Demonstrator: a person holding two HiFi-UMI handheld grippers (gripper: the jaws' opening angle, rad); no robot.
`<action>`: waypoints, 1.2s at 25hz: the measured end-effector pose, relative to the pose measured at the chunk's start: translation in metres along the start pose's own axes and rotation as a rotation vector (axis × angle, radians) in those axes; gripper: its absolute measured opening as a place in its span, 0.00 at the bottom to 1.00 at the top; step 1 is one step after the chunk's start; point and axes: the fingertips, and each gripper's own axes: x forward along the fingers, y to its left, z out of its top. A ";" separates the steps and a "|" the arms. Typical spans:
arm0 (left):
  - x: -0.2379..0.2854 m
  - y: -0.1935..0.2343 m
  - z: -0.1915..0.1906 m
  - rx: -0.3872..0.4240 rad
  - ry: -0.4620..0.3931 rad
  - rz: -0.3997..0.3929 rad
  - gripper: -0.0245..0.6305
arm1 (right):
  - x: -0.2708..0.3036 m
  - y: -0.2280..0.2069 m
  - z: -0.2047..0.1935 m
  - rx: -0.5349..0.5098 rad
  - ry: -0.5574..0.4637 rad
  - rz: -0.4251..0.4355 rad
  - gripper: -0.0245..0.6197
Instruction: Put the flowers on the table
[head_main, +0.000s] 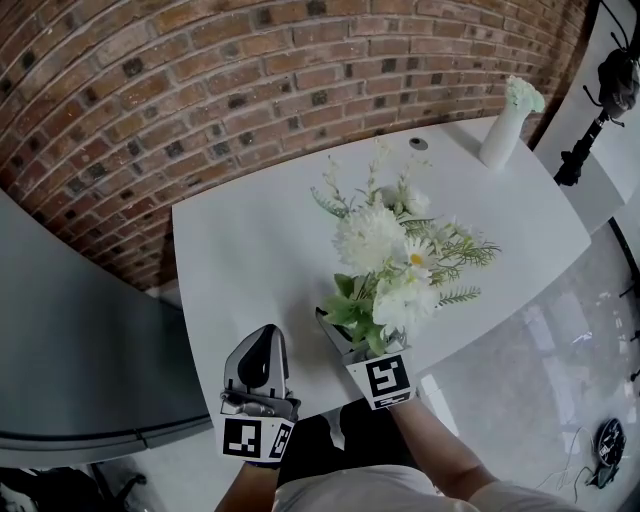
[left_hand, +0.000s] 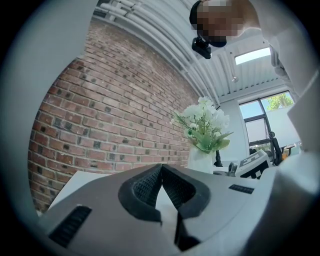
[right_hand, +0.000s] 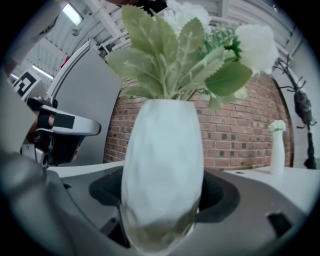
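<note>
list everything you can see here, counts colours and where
flowers: one bunch, white with green leaves, in the held vase above the table's near edge
vase: one, white, between the right gripper's jaws
slim vase: one, white, pale bloom on top, table's far right corner
table: one, white, against the wall
round cap: one, grey, in the tabletop near the slim vase
brick wall: one, red-brown, behind the table
stand: one, black, right of the table
left gripper: one, grey, jaws together, empty, near edge
right gripper: one, grey, clamped on the vase
</note>
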 end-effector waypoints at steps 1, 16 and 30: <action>0.000 0.000 -0.001 0.000 0.001 -0.001 0.05 | 0.000 0.000 0.001 0.002 -0.006 -0.002 0.64; 0.005 0.013 -0.005 0.002 -0.002 -0.005 0.05 | 0.016 -0.003 0.002 0.025 -0.037 0.003 0.64; 0.003 0.012 -0.003 -0.008 -0.001 -0.016 0.05 | 0.012 0.000 0.000 0.018 -0.024 0.024 0.65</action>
